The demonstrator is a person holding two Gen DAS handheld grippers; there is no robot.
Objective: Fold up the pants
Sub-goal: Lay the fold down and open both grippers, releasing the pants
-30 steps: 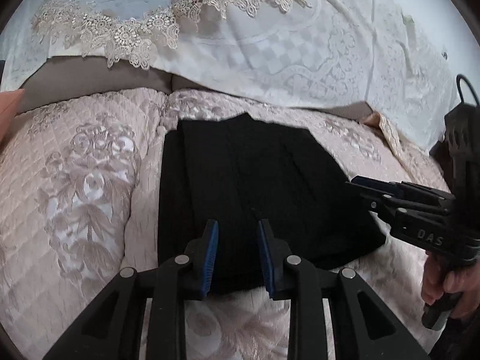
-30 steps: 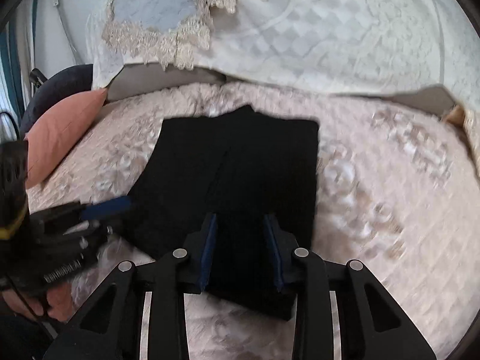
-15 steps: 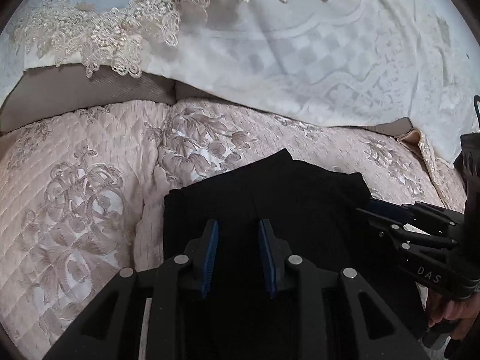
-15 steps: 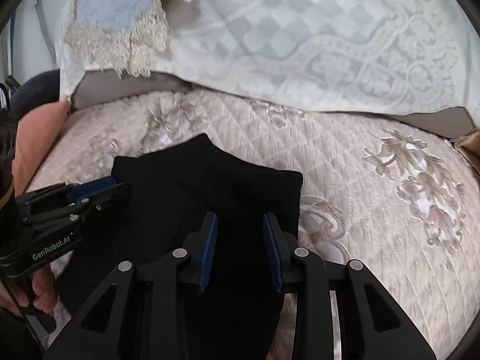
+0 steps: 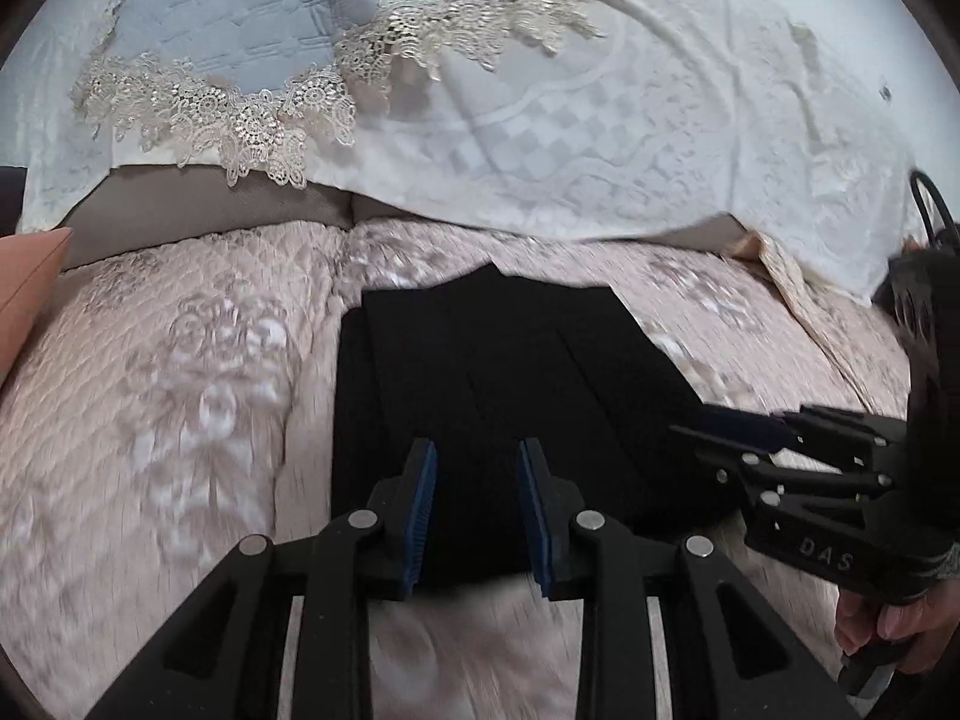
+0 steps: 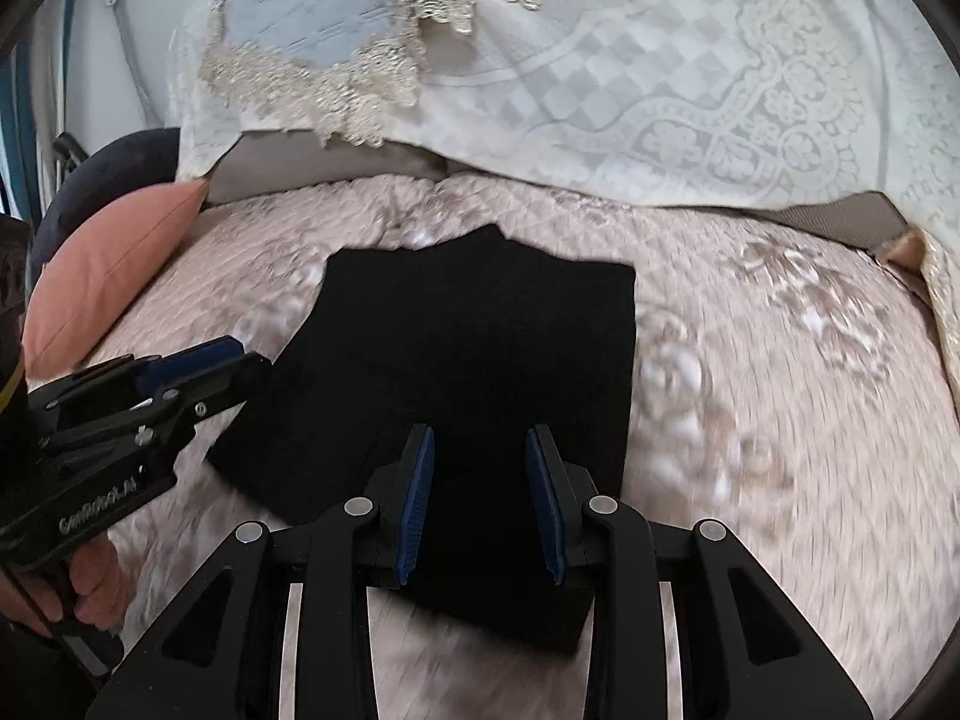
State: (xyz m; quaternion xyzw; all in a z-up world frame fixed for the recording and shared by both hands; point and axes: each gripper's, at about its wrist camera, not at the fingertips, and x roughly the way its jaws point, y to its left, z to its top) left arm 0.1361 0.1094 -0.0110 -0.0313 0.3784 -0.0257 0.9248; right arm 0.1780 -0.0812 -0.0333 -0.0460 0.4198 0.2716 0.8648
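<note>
Both views have pulled back since half a second ago, so the whole pants (image 5: 498,396) show again, much as they did a second ago. On the left, a pink pillow (image 6: 114,264) leans at the edge of the sofa (image 5: 180,372). Next, the left gripper (image 5: 474,504) hovers over the near edge of the pants; its jaws are spread part way with nothing pinched between them. The pants lie in the middle of the quilted seat as a flat, dark, nearly rectangular packet, with one small peak at the far edge. Then comes the right gripper (image 6: 483,498), also part open and empty, above the near right corner. I judge the folding nearly done: the packet looks compact. Perhaps one more fold or some smoothing is left.
</note>
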